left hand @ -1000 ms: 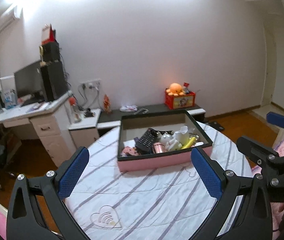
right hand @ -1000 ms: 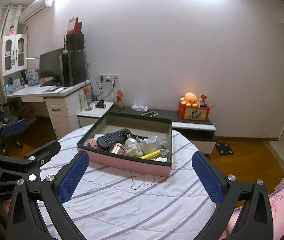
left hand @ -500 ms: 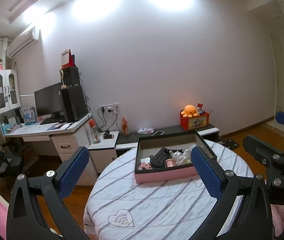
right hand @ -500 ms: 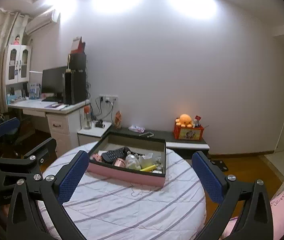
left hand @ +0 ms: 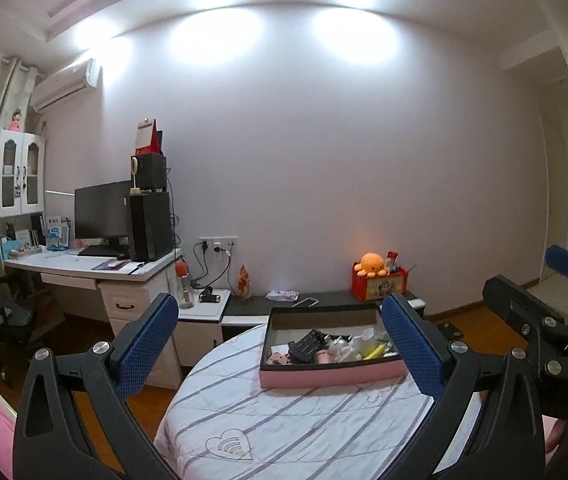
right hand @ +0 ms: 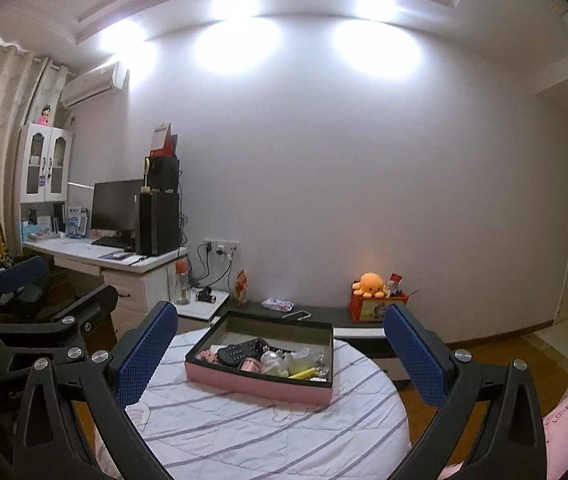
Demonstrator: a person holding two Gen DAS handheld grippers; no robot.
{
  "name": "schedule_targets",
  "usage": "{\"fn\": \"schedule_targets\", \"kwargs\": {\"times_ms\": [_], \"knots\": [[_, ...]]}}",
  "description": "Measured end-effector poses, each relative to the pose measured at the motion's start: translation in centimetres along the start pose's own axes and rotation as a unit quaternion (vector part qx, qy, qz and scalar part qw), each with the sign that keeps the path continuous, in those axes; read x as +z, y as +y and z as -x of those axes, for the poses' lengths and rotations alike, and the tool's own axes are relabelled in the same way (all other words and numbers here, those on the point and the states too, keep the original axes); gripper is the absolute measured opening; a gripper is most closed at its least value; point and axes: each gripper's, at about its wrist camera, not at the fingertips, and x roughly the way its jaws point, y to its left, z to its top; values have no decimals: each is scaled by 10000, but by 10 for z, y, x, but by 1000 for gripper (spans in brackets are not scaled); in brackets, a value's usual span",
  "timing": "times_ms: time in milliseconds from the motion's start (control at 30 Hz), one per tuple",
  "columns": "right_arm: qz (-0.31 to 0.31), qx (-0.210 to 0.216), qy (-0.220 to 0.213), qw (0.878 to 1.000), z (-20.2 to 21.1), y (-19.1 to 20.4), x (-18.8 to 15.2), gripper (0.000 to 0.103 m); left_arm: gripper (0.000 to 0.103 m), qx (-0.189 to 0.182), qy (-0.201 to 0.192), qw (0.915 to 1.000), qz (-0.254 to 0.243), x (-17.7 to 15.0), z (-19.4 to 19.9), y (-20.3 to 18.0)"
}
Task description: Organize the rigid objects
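Rigid objects (left hand: 330, 350) all sit inside the pink box (right hand: 257, 380) near the tabletop's (left hand: 284, 420) far edge; none lie loose outside. Both my jaws hang spread wide, holding nothing.

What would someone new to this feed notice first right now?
Probably the pink box in the middle of the round striped table, its objects piled toward the near side, a black remote among them. Next, both open blue-padded hand-held grippers, left and right, framing it from a distance, holding nothing. Then the orange octopus toy glowing on the low shelf by the wall.
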Motion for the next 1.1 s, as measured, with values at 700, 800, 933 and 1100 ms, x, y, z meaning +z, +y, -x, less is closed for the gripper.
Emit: {"fn": "schedule_targets", "kwargs": {"times_ms": [700,800,933,1100], "knots": [[119,-30,-624,9980,30,12,12,103,103,150,-728,9972,-25,9,36,6],[132,-33,-702,9974,34,15,14,103,103,136,-762,9970,-1,10,40,6],[142,-32,-696,9975,34,15,14,103,103,116,-763,9970,-18,11,42,6],[143,-32,-621,9980,38,11,15,103,103,-94,-609,9981,43,16,43,4]]}}
